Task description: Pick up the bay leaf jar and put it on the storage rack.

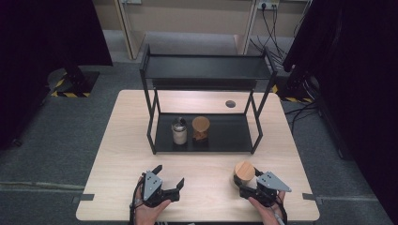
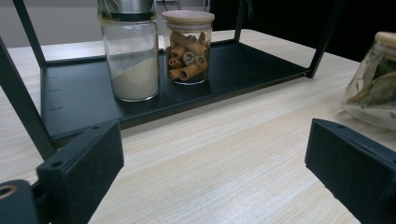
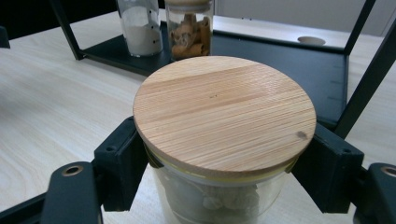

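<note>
Pale wood made up the surface (image 1: 122, 154) in the high view, with a black two-tier shelf rack (image 1: 206, 70) standing toward its far side. On the rack's lower shelf a metal-capped jar of white powder (image 1: 179, 131) stood just beside a wooden-lidded jar of rolled sticks (image 1: 201, 129). Near the front edge, the left claw (image 1: 170, 174) hovered with its jaws spread wide and nothing between them, while the right claw (image 1: 240, 180) sat around a wooden-lidded jar (image 1: 244, 172) resting on the surface. From the left gripper view, the left claw (image 2: 212, 158) showed both jaws far apart over bare wood, the powder jar (image 2: 130, 56) and stick jar (image 2: 187, 46) side by side on the rack shelf (image 2: 252, 60) ahead, and a leaf-filled glass jar (image 2: 373, 88) at the right edge. From the right gripper view, the right claw (image 3: 224, 175) had its jaws against either side of the lidded jar (image 3: 224, 112), gripping the glass just under the round lid; pale lumps showed inside.
</note>
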Motion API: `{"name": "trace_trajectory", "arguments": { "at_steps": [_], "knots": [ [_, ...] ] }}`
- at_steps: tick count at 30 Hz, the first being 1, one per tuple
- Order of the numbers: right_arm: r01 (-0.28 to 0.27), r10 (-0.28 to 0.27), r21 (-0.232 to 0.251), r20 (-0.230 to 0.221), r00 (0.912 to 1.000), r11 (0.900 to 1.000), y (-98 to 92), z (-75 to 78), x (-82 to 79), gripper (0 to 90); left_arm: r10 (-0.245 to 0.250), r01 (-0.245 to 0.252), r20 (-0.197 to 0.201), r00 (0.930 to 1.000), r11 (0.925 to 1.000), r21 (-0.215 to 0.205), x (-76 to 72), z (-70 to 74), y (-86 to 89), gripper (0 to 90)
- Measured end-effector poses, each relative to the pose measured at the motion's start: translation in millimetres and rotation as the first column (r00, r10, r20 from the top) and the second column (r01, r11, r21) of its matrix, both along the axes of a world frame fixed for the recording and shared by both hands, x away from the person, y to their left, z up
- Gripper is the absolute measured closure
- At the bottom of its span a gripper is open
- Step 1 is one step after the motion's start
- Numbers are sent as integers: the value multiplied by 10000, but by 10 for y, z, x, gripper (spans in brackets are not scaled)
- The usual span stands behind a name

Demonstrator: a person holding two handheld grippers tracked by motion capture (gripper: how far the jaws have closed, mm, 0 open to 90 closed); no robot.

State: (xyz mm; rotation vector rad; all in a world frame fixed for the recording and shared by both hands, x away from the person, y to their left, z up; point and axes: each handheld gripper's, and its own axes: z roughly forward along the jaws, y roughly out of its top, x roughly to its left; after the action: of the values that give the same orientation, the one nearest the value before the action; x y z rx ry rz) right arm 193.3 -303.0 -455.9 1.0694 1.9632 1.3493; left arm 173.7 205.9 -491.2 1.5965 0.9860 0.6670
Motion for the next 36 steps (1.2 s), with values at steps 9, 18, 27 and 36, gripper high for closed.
{"name": "trace_trajectory", "arguments": {
  "at_steps": [9, 18, 27, 36],
  "knots": [
    [43, -38, -142, 352, 9994, 9999, 1, 89, 8, 254, 18, -18, -13, 10000, 10000, 45, 3, 0, 1, 36],
    [-82, 93, -242, 456, 9989, 9997, 39, 186, 91, 254, 30, -30, 10, 10000, 10000, 28, 2, -2, 0, 36],
    [-237, 245, -205, 397, 9989, 9995, 91, 292, 250, 254, 7, -7, 28, 10000, 10000, 22, 0, 1, 4, 36],
    [-392, 399, -220, 309, 9987, 9990, 198, 381, 474, 255, 5, -5, 41, 10000, 10000, 5, -1, 0, 6, 36]
  ]
}}
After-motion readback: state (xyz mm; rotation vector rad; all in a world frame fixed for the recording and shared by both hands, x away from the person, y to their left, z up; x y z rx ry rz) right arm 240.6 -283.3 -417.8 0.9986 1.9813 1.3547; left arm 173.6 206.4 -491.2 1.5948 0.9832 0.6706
